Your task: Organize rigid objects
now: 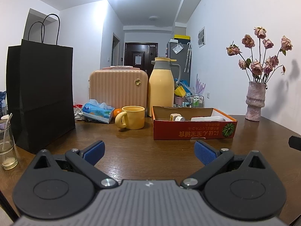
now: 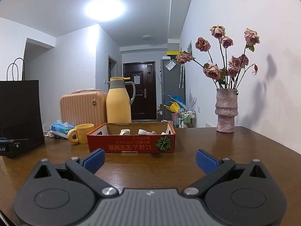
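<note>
Each black claw [image 1: 149, 152] has blue pads, silver screws, ribbed grey housing.

box [image 2: 131, 144] contents partly hidden, perhaps small bottles

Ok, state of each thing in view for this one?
left tongs: open, empty, above the table
right tongs: open, empty
cardboard box: open-topped, small items inside
yellow mug: upright
thermos: upright, lid on
black paper bag: standing
vase: upright, holding dried roses
</note>
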The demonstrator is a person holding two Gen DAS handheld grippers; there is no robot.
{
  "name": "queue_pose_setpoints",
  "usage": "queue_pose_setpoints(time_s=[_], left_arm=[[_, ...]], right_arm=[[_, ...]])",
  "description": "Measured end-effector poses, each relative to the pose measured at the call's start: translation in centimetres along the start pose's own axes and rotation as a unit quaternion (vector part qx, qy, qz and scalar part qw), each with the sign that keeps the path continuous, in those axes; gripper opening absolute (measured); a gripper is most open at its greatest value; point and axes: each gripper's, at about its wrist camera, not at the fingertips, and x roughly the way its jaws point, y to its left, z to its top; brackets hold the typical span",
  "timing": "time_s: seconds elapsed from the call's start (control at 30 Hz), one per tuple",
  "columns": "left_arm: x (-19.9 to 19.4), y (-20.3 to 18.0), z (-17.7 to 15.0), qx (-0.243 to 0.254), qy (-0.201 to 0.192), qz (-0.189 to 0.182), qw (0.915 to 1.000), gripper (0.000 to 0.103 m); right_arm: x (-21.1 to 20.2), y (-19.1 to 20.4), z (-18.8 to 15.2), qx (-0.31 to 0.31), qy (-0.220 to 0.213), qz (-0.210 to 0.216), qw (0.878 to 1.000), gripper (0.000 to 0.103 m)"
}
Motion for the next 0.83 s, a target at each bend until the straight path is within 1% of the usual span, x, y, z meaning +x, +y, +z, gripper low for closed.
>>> queue_pose_setpoints(time_s=[0.6, 0.83], left_arm=[[0.15, 0.01, -0.17, -0.001, 0.000, 0.002, 1.0000, 0.103], [0.32, 0.00, -0.26, 0.001, 0.002, -0.003, 1.0000, 0.103]], right_arm=[[0.05, 0.05, -0.06, -0.002, 0.004, 0.002, 1.000, 0.103], [0.39, 0.08, -0.10, -0.003, 0.009, 0.004, 1.000, 0.103]])
